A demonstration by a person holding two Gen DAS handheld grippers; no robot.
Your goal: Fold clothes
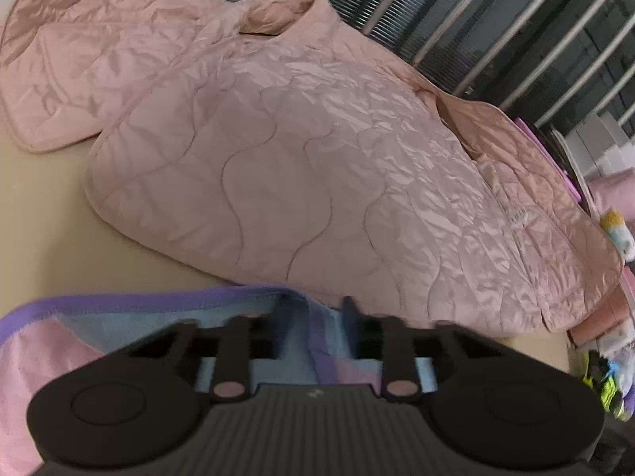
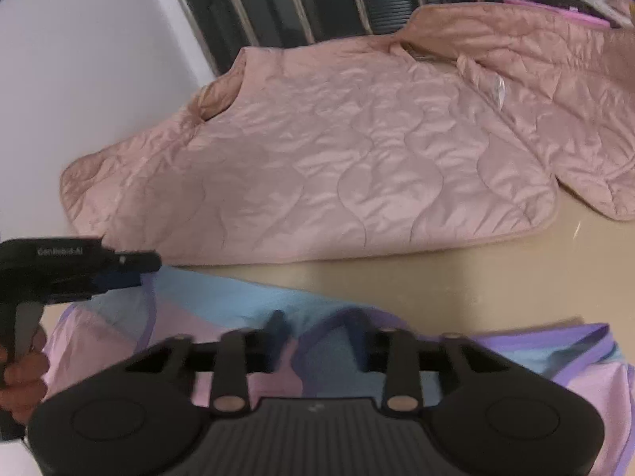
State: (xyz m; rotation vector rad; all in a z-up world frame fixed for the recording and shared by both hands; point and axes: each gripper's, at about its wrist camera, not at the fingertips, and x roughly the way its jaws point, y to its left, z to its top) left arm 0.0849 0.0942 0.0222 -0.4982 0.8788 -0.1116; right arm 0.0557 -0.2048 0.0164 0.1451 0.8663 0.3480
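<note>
Beige table [image 1: 47, 206], quilted pink jacket [image 1: 317, 150] spread flat, both grippers' jaws apart over pastel garment [image 2: 246, 301]

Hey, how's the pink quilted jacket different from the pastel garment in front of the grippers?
The quilted jacket is one shiny pink colour with wavy stitching; the pastel garment has matte pink and blue panels with purple trim. The jacket lies spread at the table's far side, ungripped; the pastel garment lies nearer, and the left gripper reaches its edge. Both lie on the table.

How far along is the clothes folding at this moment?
Early. Nothing looks folded: the pink quilted jacket lies spread open on the table. Both grippers, left and right, are at the pastel garment, which is bunched; whether they grip it is unclear.
</note>
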